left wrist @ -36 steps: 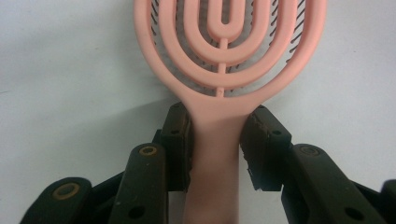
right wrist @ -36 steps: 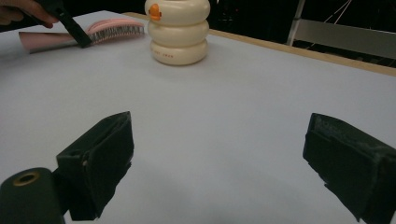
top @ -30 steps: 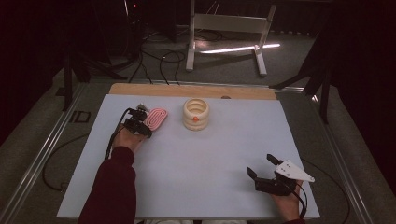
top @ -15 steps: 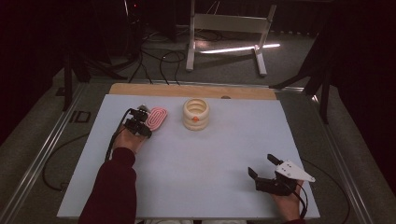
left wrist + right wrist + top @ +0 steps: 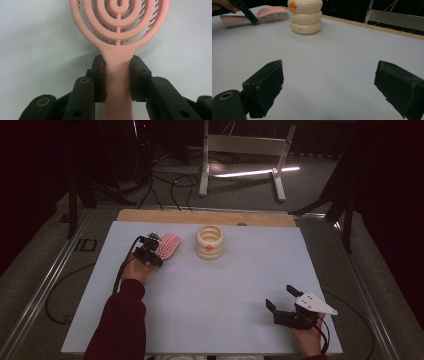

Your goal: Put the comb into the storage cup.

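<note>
The pink hairbrush [image 5: 117,37] lies on the white table sheet [image 5: 225,310], at the far left part of it, just beside the cream ringed holder [image 5: 210,241] and a little apart from it. In the left gripper view the bristles point down to the sheet and the oval head points away from the hand. The left gripper [image 5: 152,255] has its two jaws pressed on the narrow neck of the handle, one pad on each side, right below the head. I think this place is chosen because the neck is the thinnest and flattest part, so the pads can pinch it firmly and the head cannot slip through. The brush seems to rest on the sheet, so the lift is probably not yet begun; I cannot tell this for sure.

The holder stands upright with an orange part [image 5: 292,5] on its top edge. It is likely the target for the brush, which explains why it is so near.

The right gripper [image 5: 282,301] rests low at the near right corner, well apart from both things. Its jaws are spread wide with nothing between them, as the right gripper view shows. I judge it only waits there, out of the way.
</note>
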The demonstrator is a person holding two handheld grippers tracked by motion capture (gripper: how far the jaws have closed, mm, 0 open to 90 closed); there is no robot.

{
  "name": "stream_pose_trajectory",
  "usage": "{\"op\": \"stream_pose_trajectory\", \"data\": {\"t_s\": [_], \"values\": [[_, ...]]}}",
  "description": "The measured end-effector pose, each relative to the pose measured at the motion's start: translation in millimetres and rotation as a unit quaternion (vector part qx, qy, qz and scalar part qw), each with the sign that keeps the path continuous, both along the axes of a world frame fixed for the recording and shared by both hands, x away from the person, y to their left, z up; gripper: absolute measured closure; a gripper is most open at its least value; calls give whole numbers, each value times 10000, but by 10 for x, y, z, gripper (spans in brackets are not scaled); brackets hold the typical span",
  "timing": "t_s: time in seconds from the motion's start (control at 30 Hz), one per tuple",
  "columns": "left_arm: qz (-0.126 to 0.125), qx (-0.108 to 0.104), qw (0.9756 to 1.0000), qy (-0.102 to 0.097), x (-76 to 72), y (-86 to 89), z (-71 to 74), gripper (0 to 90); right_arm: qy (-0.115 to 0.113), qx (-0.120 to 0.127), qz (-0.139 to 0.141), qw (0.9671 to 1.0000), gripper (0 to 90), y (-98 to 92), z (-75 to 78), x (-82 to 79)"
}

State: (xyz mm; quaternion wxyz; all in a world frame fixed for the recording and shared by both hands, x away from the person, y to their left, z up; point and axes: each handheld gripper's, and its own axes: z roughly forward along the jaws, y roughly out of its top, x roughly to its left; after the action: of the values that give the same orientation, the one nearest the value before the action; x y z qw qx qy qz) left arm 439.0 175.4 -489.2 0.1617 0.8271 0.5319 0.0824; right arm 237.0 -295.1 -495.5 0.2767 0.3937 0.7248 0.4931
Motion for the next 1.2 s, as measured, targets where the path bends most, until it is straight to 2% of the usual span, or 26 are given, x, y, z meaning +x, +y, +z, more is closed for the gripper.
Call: {"op": "stream_pose_trajectory", "data": {"t_s": [0.2,0.27,0.7,1.2], "values": [[-2,-45,10000,-38,-16,22,46,699,2,-6,8,10000,86,3,-2,1],[0,-122,9999,-85,-29,38,87,699,9,-6,13,10000,86,5,-3,1],[-35,-155,9996,-244,-90,102,225,699,13,-14,33,10000,86,13,-6,3],[-116,-170,9990,-400,-140,101,299,700,36,-17,62,10000,86,26,-16,8]]}}
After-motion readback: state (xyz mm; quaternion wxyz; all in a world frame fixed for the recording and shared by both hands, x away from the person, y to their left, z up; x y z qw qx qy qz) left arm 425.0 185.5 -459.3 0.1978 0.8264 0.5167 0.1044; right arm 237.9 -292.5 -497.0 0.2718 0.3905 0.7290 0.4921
